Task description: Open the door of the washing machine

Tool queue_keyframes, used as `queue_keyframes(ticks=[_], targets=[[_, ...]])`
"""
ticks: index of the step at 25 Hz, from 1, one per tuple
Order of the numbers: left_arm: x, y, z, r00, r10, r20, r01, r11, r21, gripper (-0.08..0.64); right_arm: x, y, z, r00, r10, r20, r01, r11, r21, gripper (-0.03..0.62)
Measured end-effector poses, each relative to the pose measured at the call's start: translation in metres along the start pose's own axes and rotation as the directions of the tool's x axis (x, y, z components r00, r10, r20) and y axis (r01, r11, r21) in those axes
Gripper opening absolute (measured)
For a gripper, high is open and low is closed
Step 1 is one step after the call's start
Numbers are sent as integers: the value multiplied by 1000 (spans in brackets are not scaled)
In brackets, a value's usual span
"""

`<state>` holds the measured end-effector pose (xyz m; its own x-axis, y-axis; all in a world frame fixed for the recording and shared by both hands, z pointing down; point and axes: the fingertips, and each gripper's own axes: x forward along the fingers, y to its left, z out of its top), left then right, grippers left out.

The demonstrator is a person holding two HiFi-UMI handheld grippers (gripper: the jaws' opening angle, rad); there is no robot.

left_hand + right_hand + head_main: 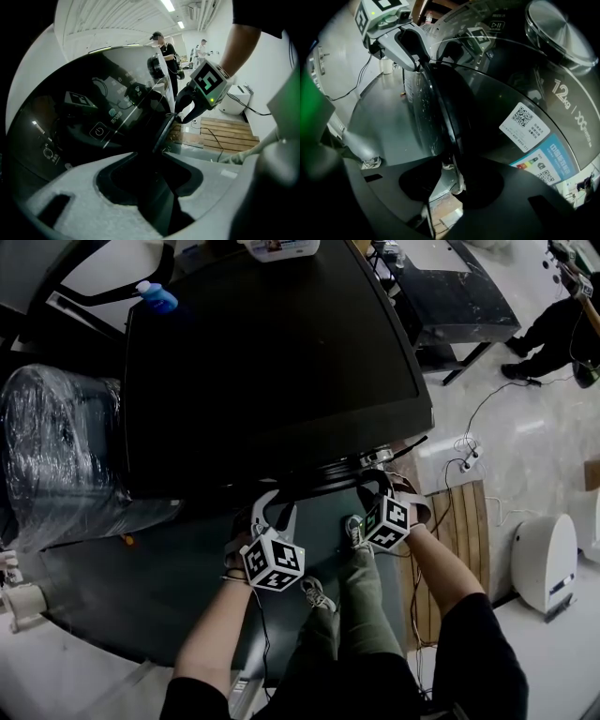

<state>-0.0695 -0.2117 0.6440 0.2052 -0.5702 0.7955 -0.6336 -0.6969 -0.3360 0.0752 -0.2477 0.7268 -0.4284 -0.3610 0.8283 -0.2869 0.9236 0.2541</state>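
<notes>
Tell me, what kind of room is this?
Probably a workshop or testing lab, not a home laundry room. A washing machine sits in a big open space, with a power strip on the floor, a wooden pallet and something wrapped in plastic nearby.

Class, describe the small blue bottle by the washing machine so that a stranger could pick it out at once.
Find the broad black glass washing-machine lid that fills the middle of the head view. Follow it to its far left corner, away from the person: a small blue plastic bottle sits there. It is the only bright blue thing, unlike the grey plastic-wrapped bundle nearby.
</notes>
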Motion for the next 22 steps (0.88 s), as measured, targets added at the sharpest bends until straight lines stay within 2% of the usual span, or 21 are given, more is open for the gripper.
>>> queue_keyframes(ticks=[2, 4, 9, 11, 13, 15, 17, 22], targets=[[-7, -17, -6, 999, -54, -1, 54, 998, 37, 155, -7, 30, -14, 997, 71, 6, -71, 997, -21, 126], [-20, -39, -17, 994, -105, 18, 103, 991, 91, 169, -21, 73, -25, 992, 122, 37, -122, 993, -2, 110], [-42, -61, -33, 992, -110, 58, 99, 982, 161, 193, -45, 126, -24, 998, 37, 57, -47, 982, 182, 121], [-49, -68, -41, 991, -114, 62, 101, 978, 184, 196, -51, 146, -24, 997, 44, 61, -57, 972, 226, 123], [-57, -74, -49, 991, -121, 60, 107, 974, 199, 202, -58, 169, -22, 993, 85, 77, -103, 955, 279, 144], [-67, -81, -59, 992, -115, 59, 103, 977, 185, 213, -70, 191, -19, 988, 114, 102, -143, 926, 350, 210], [-78, -86, -71, 993, -94, 64, 84, 986, 143, 224, -85, 206, -10, 985, 113, 132, -157, 902, 401, 210], [-95, -92, -99, 997, -20, 79, 17, 999, 31, 259, -114, 228, 13, 978, 111, 178, -178, 889, 422, 216]])
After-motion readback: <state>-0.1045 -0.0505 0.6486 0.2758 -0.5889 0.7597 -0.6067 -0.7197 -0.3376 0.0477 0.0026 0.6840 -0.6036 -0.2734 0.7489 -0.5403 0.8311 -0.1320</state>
